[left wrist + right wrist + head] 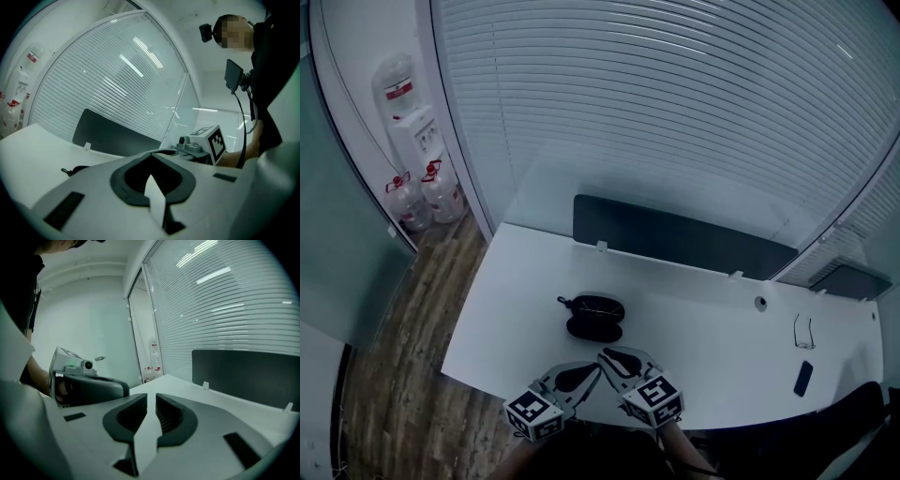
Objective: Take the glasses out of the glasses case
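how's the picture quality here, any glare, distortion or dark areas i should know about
Head view: dim and bluish; the fisheye bends the white slatted blinds and the white desk, but the black oval glasses case stays readable. Left gripper view: black vignetted corners, with bright ceiling-light streaks glaring across the blinds. Right gripper view: similar streaks on the blinds, dark corners and curved edges.

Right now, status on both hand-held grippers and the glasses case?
Left hand-held gripper shut, empty. Right hand-held gripper slightly open, empty. Glasses case on desk just ahead, untouched. Nothing between them and it.
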`<state>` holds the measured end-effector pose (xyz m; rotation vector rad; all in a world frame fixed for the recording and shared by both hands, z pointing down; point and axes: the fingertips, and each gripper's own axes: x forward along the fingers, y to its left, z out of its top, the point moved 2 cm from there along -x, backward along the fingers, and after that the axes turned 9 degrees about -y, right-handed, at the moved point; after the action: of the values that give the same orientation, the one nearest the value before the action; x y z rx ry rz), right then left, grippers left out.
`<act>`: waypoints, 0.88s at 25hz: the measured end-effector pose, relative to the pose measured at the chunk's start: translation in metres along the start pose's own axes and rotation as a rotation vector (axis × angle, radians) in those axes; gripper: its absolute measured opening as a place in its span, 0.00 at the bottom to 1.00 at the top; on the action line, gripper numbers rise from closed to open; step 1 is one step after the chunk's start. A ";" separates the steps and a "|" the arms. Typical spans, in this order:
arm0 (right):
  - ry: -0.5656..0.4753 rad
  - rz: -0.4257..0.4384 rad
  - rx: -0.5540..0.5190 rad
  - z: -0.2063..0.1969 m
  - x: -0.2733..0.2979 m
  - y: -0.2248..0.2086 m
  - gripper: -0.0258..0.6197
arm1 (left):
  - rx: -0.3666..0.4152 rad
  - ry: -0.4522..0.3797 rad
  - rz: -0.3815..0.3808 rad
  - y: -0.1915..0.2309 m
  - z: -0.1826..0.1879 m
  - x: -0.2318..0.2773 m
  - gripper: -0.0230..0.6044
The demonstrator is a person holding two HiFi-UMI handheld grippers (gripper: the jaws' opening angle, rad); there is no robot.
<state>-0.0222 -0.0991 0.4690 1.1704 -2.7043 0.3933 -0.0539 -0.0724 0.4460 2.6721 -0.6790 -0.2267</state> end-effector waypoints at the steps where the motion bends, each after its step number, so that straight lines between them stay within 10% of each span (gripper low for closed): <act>1: 0.004 -0.002 -0.003 -0.001 0.003 -0.001 0.12 | -0.001 0.000 -0.001 0.003 0.000 0.000 0.04; 22: 0.127 -0.010 -0.098 -0.016 0.038 -0.033 0.12 | -0.073 0.010 0.044 0.044 -0.012 0.021 0.04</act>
<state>-0.0230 -0.1415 0.4994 1.0933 -2.5774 0.3180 -0.0519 -0.1144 0.4728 2.5846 -0.7119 -0.2214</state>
